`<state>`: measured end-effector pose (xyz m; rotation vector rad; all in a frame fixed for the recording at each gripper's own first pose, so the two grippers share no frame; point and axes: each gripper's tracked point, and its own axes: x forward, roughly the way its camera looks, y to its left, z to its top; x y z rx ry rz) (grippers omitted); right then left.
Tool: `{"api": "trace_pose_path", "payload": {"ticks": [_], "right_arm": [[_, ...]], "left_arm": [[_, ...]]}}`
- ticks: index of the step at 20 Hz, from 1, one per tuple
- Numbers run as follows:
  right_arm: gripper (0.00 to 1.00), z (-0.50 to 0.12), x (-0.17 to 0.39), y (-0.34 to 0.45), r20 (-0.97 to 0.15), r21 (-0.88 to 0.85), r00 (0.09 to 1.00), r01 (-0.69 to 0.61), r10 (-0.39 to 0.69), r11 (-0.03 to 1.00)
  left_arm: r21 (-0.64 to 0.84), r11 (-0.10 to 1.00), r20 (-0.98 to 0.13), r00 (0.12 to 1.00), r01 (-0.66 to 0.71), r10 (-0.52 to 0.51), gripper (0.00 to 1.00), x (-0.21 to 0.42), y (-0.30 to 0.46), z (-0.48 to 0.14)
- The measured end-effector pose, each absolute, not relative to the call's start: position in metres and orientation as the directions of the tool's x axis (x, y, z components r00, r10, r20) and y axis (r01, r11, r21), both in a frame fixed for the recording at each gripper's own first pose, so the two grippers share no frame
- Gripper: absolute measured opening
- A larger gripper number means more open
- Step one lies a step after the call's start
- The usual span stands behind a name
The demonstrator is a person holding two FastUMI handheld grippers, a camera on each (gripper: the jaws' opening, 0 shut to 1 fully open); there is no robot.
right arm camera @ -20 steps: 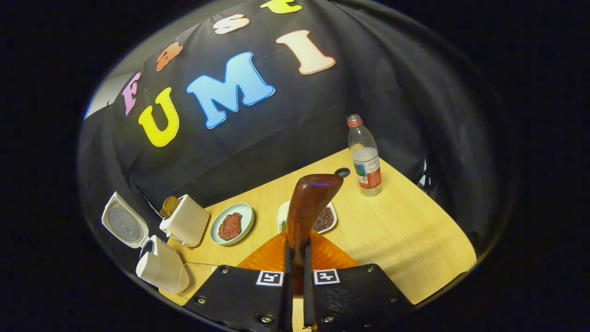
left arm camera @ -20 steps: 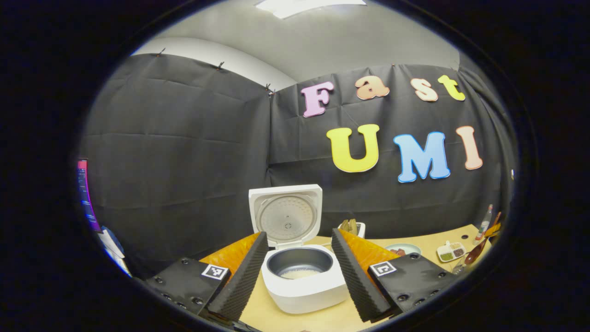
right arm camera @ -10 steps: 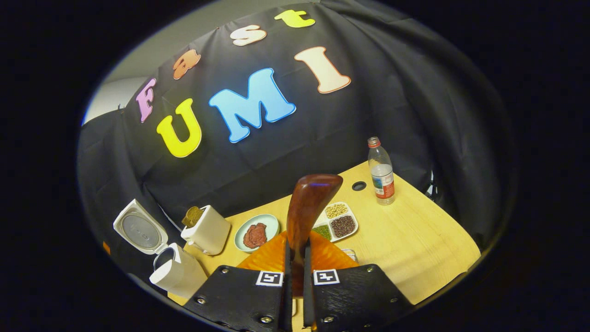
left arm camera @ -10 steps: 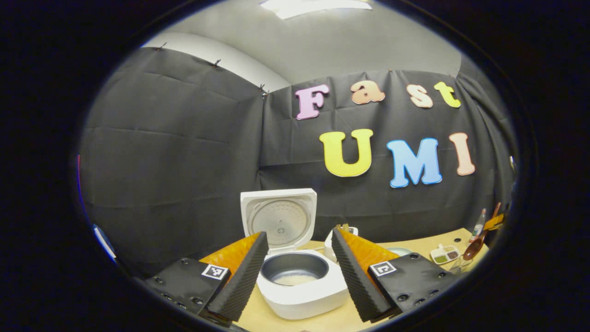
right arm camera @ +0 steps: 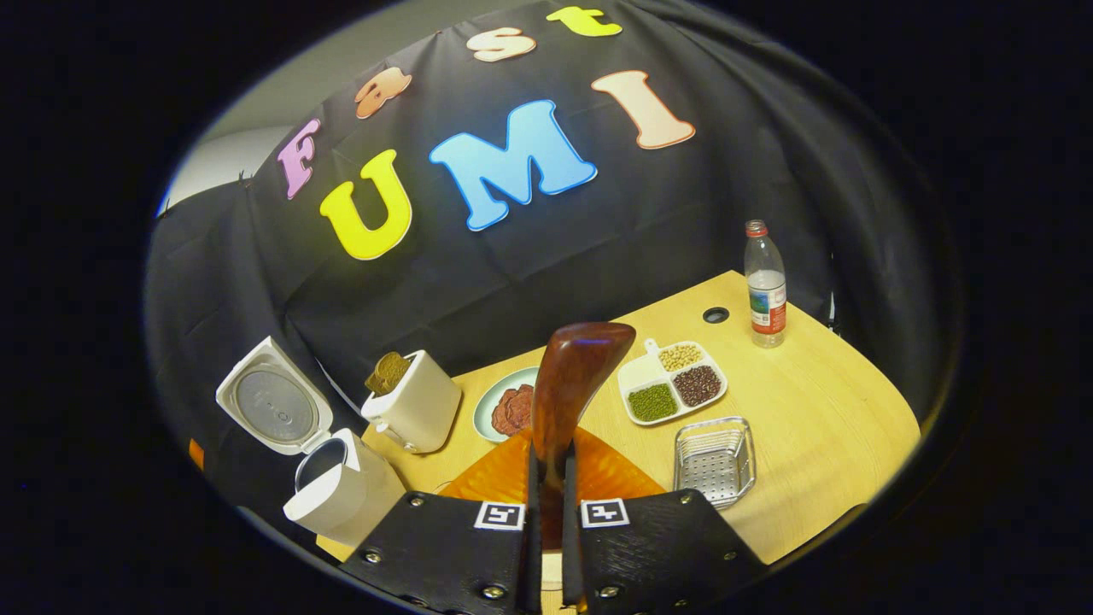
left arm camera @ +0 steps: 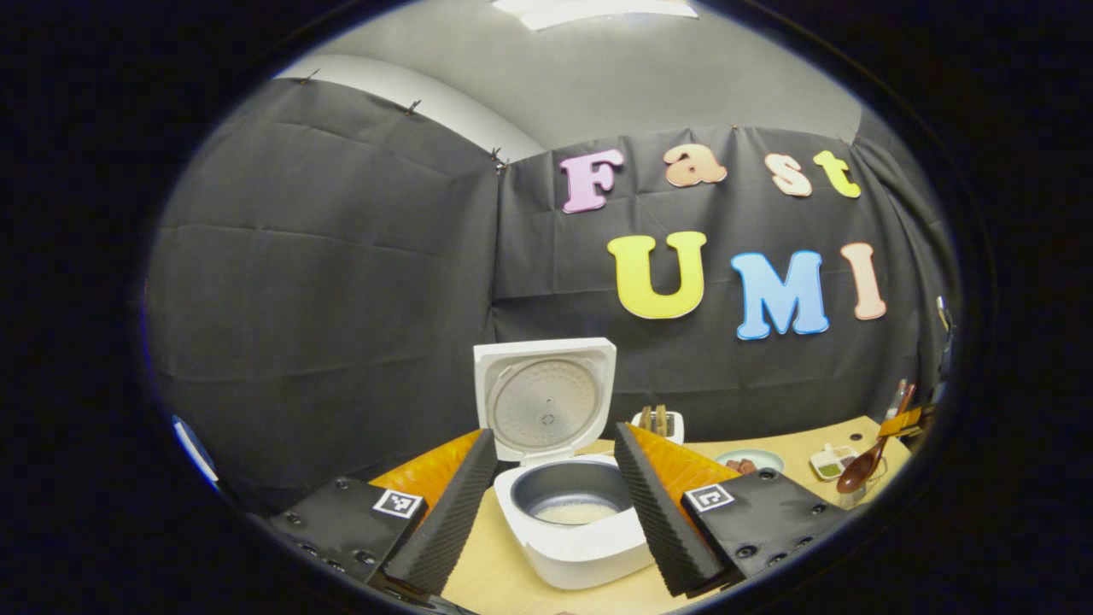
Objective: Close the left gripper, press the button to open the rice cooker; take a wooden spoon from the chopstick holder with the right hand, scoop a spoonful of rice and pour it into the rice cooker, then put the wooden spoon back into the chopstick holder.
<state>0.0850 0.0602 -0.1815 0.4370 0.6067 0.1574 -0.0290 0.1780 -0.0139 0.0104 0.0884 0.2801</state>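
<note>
The white rice cooker (left arm camera: 574,547) stands open, its lid (left arm camera: 546,397) upright, with a little rice at the bottom of the pot. My left gripper (left arm camera: 555,434) is open just in front of it, one finger on each side of the pot and nothing between them. My right gripper (right arm camera: 551,453) is shut on the handle of a brown wooden spoon (right arm camera: 574,376), whose bowl points up and away over the table. The same spoon (left arm camera: 861,467) appears far right in the left gripper view. The white chopstick holder (right arm camera: 414,410) stands beside the cooker (right arm camera: 341,495).
On the wooden table (right arm camera: 820,427) are a plate with meat (right arm camera: 504,410), a divided dish of beans (right arm camera: 675,389), a metal mesh basket (right arm camera: 716,461) and a water bottle (right arm camera: 766,286) by a cable hole (right arm camera: 716,314). The table's right edge is close.
My right gripper has drawn back with the spoon, so the divided dish and the metal basket have come into view. The left gripper has only swayed slightly before the cooker.
</note>
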Motion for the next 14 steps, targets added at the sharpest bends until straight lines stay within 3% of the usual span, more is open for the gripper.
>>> {"api": "trace_pose_path", "payload": {"ticks": [8,9,14], "right_arm": [[0.10,-0.232,0.077,0.083,-0.573,0.267,0.800,-0.022,0.177,0.964],[0.10,-0.237,0.076,0.085,-0.578,0.243,0.800,-0.023,0.164,0.970],[0.10,-0.263,0.066,0.100,-0.599,0.092,0.794,-0.058,0.101,0.994]], "left_arm": [[0.052,0.955,-0.096,0.951,-0.291,0.295,0.90,-0.036,0.215,-0.020],[0.054,0.955,-0.098,0.951,-0.290,0.294,1.00,-0.037,0.218,-0.021],[0.060,0.958,-0.098,0.953,-0.282,0.287,0.96,-0.034,0.229,-0.024]]}}
